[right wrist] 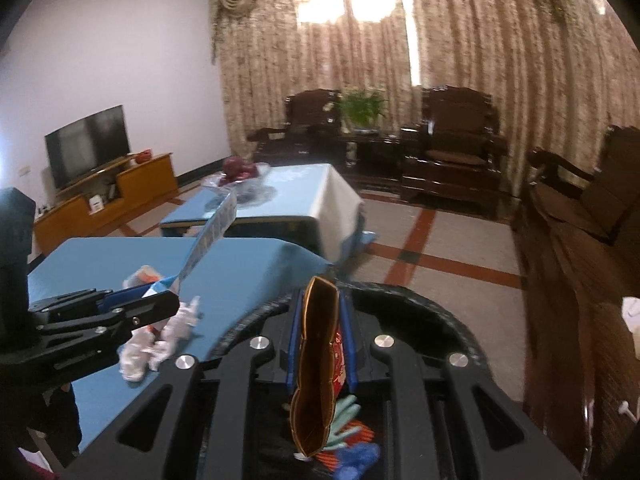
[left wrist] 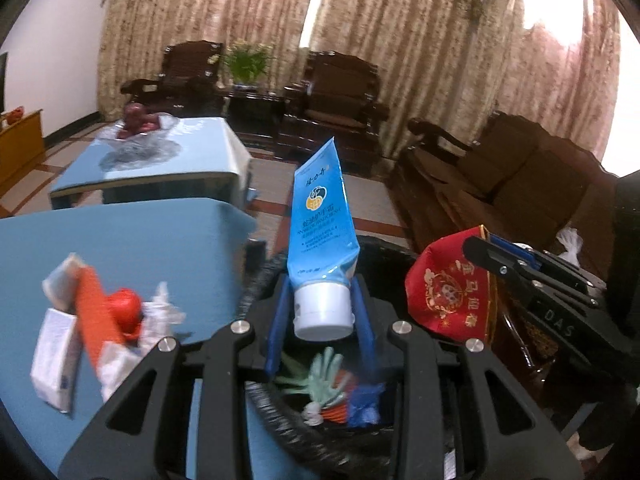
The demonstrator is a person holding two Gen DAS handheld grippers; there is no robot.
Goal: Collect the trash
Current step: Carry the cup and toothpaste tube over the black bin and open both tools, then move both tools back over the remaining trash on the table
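Where the blue tablecloth [left wrist: 132,240] fills the left of the left wrist view, a loose heap of trash: white paper packets [left wrist: 54,356], an orange carton [left wrist: 94,308], a red round piece [left wrist: 124,310], crumpled white wrappers [left wrist: 162,318]. All on the cloth, close to the table's near corner. Farther back on a second blue table [left wrist: 160,156], a glass fruit bowl [left wrist: 140,128].

Centre of that view: left gripper [left wrist: 322,312], blue fingers [left wrist: 278,332] pinching a blue hand-cream tube [left wrist: 320,220] just above its white cap [left wrist: 324,310]. Tube upright, cap down, held over the black-lined trash bin [left wrist: 260,280]. Down in the bin, a pale green glove [left wrist: 328,372], something orange and something blue beside it.

To the right, right gripper [left wrist: 484,256] clamped on a red packet with gold print [left wrist: 452,292], also over the bin's rim.

In the right wrist view, far left, a television [right wrist: 88,144] on a wooden cabinet [right wrist: 120,196]. Next, the left gripper seen side-on, tube slanting up from it, crumpled wrappers [right wrist: 156,340] on the cloth beneath. Centre: right gripper [right wrist: 320,344], blue pads [right wrist: 294,344] squeezed against the red packet [right wrist: 316,368], seen edge-on, open top showing a brown lining, hanging above the bin [right wrist: 420,300]. Right: dark wooden armchairs [right wrist: 456,140] and curtains [right wrist: 480,40].
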